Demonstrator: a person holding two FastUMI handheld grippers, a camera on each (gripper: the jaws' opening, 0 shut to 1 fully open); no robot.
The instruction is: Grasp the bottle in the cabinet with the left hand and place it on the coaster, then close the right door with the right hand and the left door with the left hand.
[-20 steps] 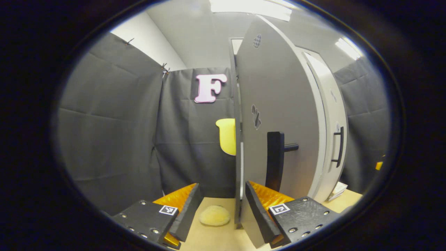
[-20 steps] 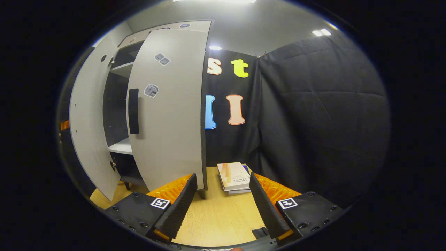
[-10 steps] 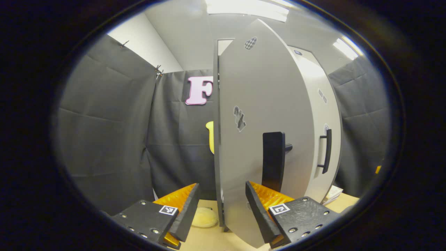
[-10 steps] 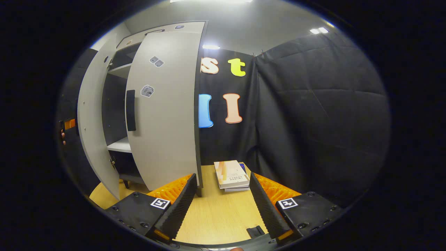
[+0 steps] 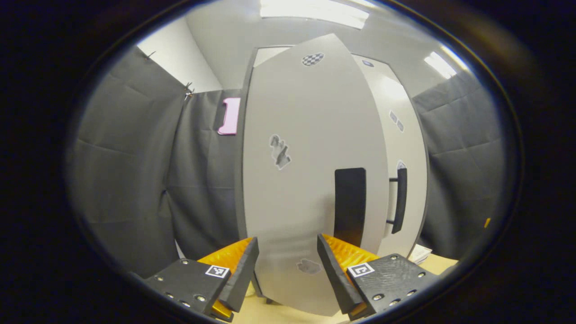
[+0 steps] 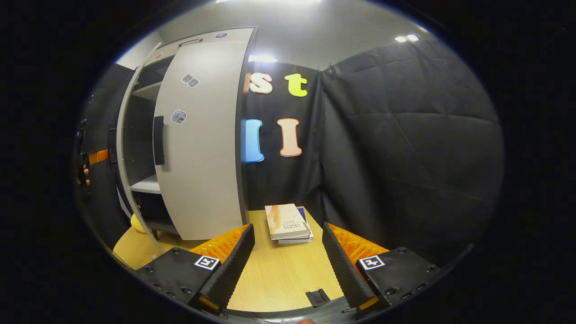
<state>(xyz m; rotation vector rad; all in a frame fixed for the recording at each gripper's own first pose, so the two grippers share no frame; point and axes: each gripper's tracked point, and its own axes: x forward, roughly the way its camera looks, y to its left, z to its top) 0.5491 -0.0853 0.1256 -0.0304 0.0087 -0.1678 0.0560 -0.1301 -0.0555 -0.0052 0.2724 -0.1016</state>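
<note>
Landmark: cabinet [image 6: 148,135]. You can't see bottle or coaster; left door [image 5: 310,180] blocks most of left gripper view, its lower edge cut off between your fingers. Doors: 2, each w/ 1 dark handle [image 5: 350,206]. Left gripper [image 5: 287,270] wide open, holds nothing, right up at left door face. Right gripper [image 6: 288,265] also wide open, empty, over table [image 6: 274,279] well right of cabinet. Right gripper view adds: right door [image 6: 202,148] nearly shut, left door edge-on w/ shelves between, books [image 6: 288,222] just right of cabinet, small yellow thing at its foot, too hidden to ID.

Left door [image 5: 310,180] before parted jaws
</note>
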